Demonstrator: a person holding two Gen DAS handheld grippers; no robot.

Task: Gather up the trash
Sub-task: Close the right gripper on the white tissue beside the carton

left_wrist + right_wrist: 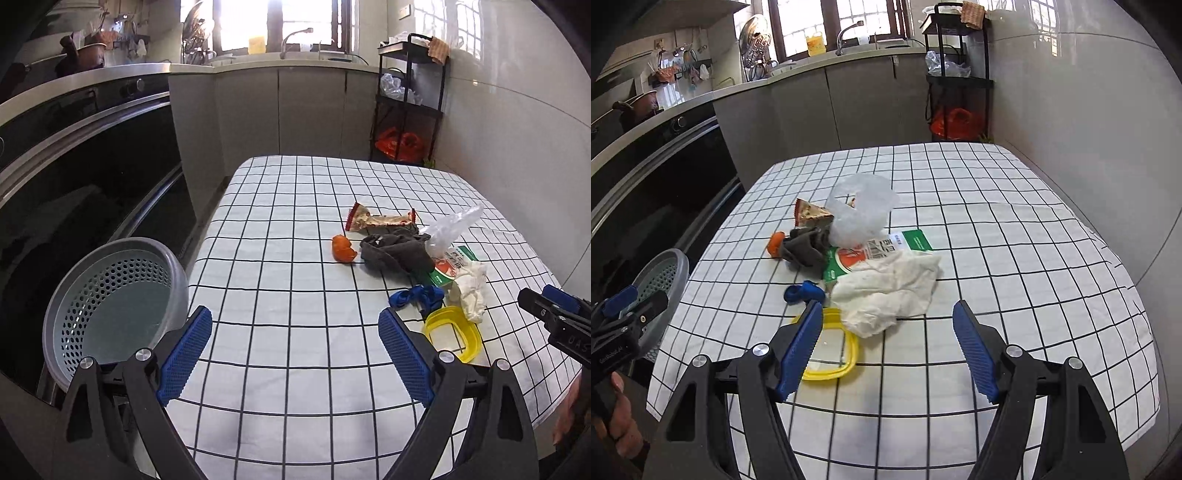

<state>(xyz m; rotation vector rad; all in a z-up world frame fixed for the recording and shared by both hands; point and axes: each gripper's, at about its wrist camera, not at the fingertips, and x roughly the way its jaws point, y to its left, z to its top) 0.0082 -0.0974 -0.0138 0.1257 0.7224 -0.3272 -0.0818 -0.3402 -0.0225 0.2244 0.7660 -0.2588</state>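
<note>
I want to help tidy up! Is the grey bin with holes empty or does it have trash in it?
Empty. In the left wrist view the grey bin shows only its bare bottom, and the trash still lies on the table.

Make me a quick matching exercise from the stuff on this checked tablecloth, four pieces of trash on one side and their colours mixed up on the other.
Things:
1. lid
2. crumpled tissue
3. peel
4. rag

Colours:
A. orange
B. dark grey
C. yellow
D. white

Pairs: 1-C, 2-D, 3-A, 4-B
</note>
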